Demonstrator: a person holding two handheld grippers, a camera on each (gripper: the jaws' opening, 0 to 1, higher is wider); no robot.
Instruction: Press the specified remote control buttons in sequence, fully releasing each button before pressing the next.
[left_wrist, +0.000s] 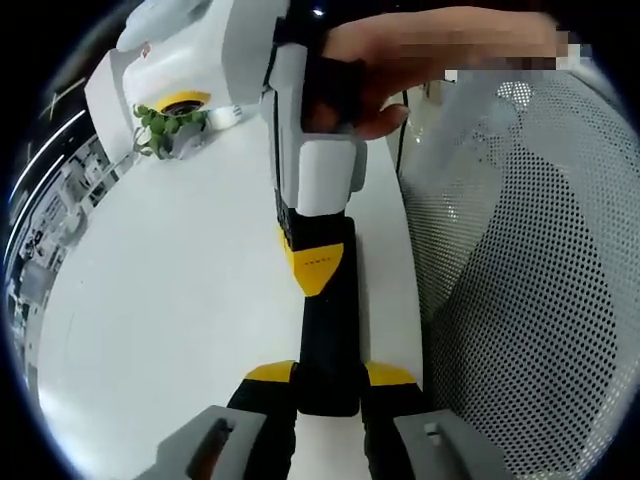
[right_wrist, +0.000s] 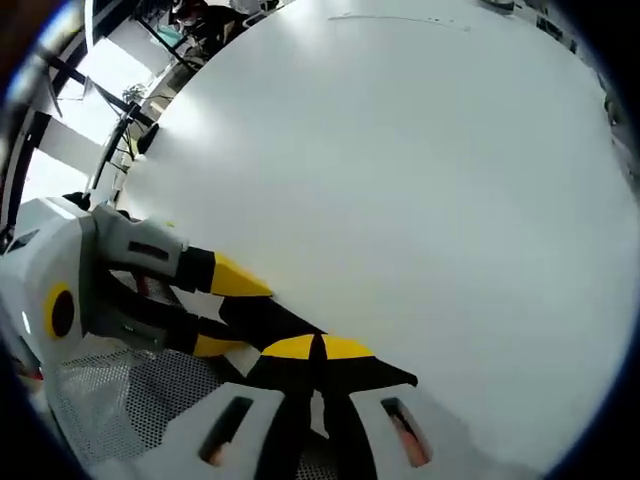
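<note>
Left gripper (left_wrist: 328, 400): clamped on the black remote (left_wrist: 328, 330), long axis running up-frame | right gripper (left_wrist: 315, 262): tips closed, on the remote's upper end, nearer the buttons | white desk (left_wrist: 170, 300) beneath.

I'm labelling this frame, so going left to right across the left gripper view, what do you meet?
Small potted plant → white table → black remote, held in the left claw → white mesh chair back.

Bright, even overhead light glares off the white table (right_wrist: 420, 180); fisheye edges warp and blur.
</note>
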